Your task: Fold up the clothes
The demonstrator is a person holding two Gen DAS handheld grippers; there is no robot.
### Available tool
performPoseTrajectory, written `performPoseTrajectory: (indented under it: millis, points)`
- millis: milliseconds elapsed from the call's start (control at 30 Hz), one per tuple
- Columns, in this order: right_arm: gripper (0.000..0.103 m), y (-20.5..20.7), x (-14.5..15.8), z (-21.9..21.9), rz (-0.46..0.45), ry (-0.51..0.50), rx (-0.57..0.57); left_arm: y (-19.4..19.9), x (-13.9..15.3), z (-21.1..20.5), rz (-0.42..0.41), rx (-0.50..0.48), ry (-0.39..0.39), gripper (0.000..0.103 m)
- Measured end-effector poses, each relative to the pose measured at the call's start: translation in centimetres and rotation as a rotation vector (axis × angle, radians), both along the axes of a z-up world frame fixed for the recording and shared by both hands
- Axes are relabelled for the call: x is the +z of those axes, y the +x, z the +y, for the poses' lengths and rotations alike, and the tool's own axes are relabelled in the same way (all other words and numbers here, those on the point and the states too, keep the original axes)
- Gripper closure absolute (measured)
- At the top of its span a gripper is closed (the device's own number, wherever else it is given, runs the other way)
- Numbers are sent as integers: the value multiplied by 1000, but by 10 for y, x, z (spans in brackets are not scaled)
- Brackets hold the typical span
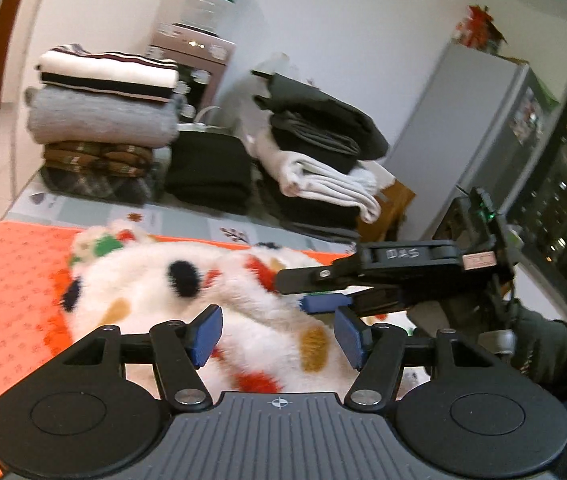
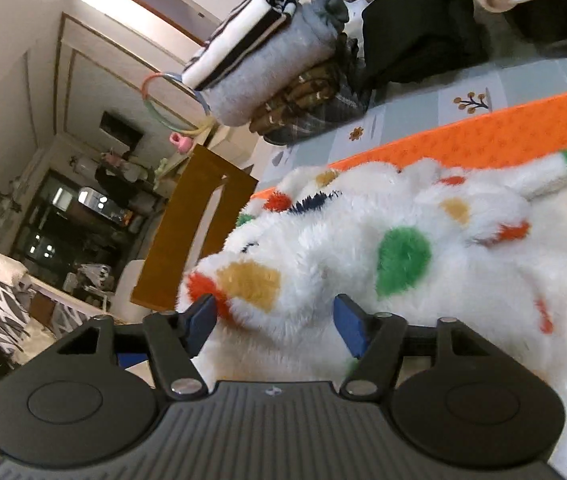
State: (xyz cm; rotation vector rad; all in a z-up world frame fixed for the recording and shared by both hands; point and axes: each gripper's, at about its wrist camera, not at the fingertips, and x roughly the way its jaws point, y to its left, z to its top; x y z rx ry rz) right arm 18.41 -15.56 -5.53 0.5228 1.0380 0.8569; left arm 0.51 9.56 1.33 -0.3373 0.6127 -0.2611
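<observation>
A fluffy white garment with coloured spots (image 1: 187, 292) lies on an orange mat (image 1: 11, 280). My left gripper (image 1: 277, 338) is open just above it, blue pads on either side of a fold. My right gripper shows in the left wrist view (image 1: 303, 290), coming in from the right with its fingers low over the garment. In the right wrist view the garment (image 2: 403, 256) fills the frame and my right gripper (image 2: 275, 326) is open, its jaws standing either side of a fluffy edge.
Stacks of folded clothes stand at the back of the table: a striped and grey pile (image 1: 99, 108), a black pile (image 1: 207, 172), a dark and white pile (image 1: 319, 152). A water dispenser (image 1: 207, 40) and a grey fridge (image 1: 475, 120) stand behind. A wooden chair (image 2: 195, 232) is beside the table.
</observation>
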Motion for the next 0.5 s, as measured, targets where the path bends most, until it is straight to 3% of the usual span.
performPoseTrajectory:
  millis: [67, 167, 333, 500]
  points:
    - [90, 5, -8, 8, 9, -34, -4, -5, -1, 5, 1, 26, -2, 38]
    - [91, 6, -8, 3, 5, -17, 6, -13, 0, 13, -2, 68, 2, 38]
    - [92, 5, 34, -50, -81, 25, -32, -15, -4, 28, 3, 115, -9, 38]
    - [92, 4, 52, -117, -141, -48, -118, 0, -16, 32, 29, 80, 4, 39]
